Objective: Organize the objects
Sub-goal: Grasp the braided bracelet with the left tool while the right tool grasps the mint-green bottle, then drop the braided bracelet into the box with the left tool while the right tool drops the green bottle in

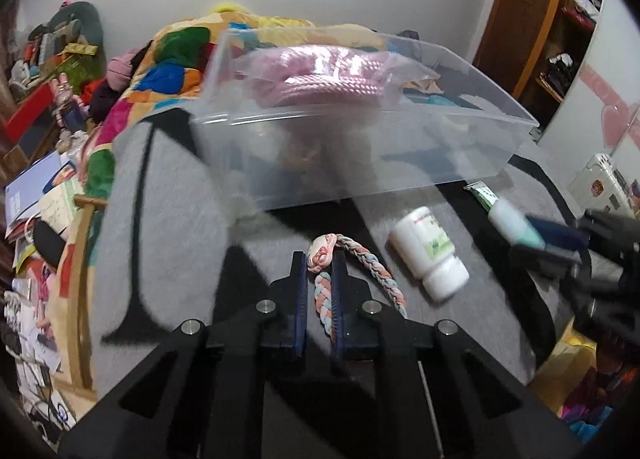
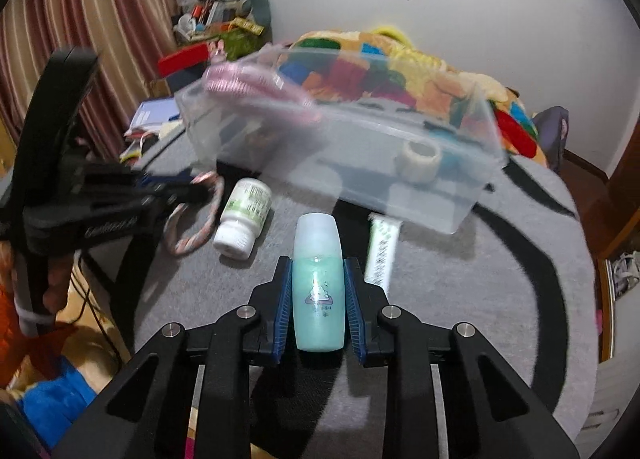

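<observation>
Closest in, the left tool is pinched down on the braided rope toy, grabbing it right by the knotted pink end with the rest of the loop trailing off to the side on the grey table. The right tool is clamped on the teal bottle, pads on both sides around the middle.

Just past those, the white pill bottle is lying on its side between the two, and a green-and-white tube sits right next to the teal bottle, partly tucked under the bin edge. Behind all that is the clear plastic bin, with a pink coiled rope sitting up near its rim and a tape roll inside.

What I'd worry about: the rope toy is floppy, so on a lift the dangling loop could easily drag across the pill bottle and roll it off. The teal bottle looks smooth and rounded, so a shallow grip might let it slip or swivel on the way over the bin wall. Also both tools head for the same bin, so they could bump each other.
</observation>
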Available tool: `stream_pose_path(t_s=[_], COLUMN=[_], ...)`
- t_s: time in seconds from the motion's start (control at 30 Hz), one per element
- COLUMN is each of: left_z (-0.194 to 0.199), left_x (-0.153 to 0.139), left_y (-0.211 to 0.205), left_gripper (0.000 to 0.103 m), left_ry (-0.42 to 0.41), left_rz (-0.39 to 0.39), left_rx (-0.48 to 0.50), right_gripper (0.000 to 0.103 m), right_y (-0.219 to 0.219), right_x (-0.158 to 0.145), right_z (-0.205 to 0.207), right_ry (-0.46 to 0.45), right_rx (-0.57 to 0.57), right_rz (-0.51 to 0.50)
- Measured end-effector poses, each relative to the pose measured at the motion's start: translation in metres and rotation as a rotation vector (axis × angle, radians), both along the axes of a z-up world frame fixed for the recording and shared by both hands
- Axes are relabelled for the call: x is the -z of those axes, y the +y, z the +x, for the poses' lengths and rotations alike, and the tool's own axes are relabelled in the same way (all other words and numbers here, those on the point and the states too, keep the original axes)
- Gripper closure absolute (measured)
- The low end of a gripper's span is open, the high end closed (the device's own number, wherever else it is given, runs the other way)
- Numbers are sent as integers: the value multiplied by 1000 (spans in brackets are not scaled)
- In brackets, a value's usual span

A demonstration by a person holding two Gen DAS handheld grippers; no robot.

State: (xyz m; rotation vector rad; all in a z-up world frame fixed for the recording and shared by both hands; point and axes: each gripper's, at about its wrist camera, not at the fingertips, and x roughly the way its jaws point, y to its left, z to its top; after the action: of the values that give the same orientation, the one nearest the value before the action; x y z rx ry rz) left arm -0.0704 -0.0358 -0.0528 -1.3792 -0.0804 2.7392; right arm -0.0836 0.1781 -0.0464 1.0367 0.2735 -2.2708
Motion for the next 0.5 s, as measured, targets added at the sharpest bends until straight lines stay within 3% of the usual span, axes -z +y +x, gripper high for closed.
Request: stream_pose_path(t_s=[0.23,0.5], left_z=[20,1], left_x=[-45,-99], left_y=[-6,2], left_gripper=[93,93], left_ry=[100,225], left_rz=[-2,31], left_rx=[-14,28], right_gripper=[80,80], right_y=[8,8], right_x=[-35,-70], right_z=[-13,-31], right_ry=[82,159], right_rx=[56,112], right_rz=[-50,-83])
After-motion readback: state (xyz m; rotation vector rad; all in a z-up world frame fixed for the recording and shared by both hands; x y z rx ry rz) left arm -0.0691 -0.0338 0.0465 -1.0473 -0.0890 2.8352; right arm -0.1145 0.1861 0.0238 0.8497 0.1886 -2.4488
